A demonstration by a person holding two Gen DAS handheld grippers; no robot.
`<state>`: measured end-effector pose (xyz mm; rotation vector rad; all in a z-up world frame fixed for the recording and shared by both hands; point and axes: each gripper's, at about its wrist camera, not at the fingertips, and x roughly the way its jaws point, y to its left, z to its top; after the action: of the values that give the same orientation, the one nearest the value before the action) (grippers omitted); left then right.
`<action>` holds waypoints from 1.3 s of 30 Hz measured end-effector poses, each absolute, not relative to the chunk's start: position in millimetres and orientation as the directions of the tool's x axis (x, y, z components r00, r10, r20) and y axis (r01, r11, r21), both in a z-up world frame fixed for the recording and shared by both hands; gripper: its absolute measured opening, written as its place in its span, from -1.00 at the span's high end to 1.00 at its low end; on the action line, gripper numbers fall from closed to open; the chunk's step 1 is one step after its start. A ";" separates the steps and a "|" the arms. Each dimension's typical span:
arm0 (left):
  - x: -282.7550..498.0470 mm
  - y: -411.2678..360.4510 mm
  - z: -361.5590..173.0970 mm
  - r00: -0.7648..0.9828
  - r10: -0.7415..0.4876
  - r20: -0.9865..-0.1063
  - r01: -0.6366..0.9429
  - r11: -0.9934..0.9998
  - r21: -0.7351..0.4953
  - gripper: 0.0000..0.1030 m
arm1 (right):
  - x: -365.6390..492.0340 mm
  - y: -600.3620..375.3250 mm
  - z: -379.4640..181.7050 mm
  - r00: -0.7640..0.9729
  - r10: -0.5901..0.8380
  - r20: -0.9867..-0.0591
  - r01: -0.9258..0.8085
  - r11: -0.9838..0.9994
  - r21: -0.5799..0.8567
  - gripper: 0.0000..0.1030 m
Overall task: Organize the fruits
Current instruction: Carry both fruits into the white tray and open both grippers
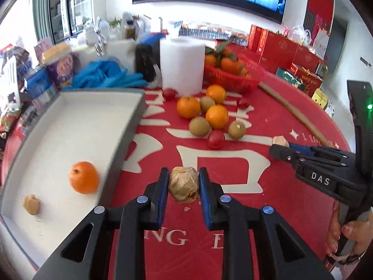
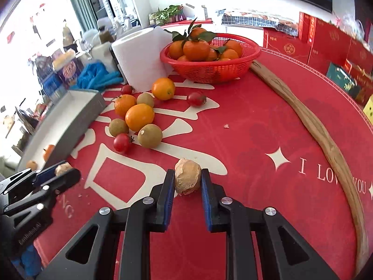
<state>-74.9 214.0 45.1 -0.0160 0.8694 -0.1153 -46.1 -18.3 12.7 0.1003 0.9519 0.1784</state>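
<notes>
Each gripper's jaws clamp a papery tan husked fruit, left gripper (image 1: 184, 184) and right gripper (image 2: 187, 180), over the red worktop (image 2: 256, 140). Light, crushable; hold across the middle gently.

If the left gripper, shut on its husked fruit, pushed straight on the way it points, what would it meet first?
Probably the red tablecloth itself, since the left gripper points steeply down. Beyond that, roughly in line, lies a cherry tomato; depth is uncertain.

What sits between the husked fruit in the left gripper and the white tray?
Nothing visible. The left gripper grips the husked fruit beside the tray's near grey wall; only that rim has to be cleared.
</notes>
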 end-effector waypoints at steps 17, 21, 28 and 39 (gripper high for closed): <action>-91.1 330.2 59.7 0.679 0.069 -0.731 -0.127 0.992 -0.024 0.47 | -36.7 86.3 51.3 0.547 0.334 -0.768 -0.289 0.936 0.201 0.56; -93.4 355.6 48.8 0.666 0.125 -0.735 -0.182 0.983 0.001 0.47 | -29.4 126.1 53.0 0.520 0.368 -0.771 -0.347 0.916 0.203 0.56; -92.2 386.5 27.6 0.620 0.179 -0.764 -0.259 0.966 0.016 0.47 | -17.6 182.9 45.2 0.475 0.395 -0.786 -0.413 0.889 0.198 0.56; -94.4 381.8 19.7 0.621 0.190 -0.761 -0.261 0.965 0.028 0.46 | 10.8 215.4 14.4 0.416 0.355 -0.837 -0.396 0.899 0.185 0.56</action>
<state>-94.4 381.8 19.7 -0.0884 0.8633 0.2593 10.8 215.4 14.4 -0.0439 1.0393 0.4717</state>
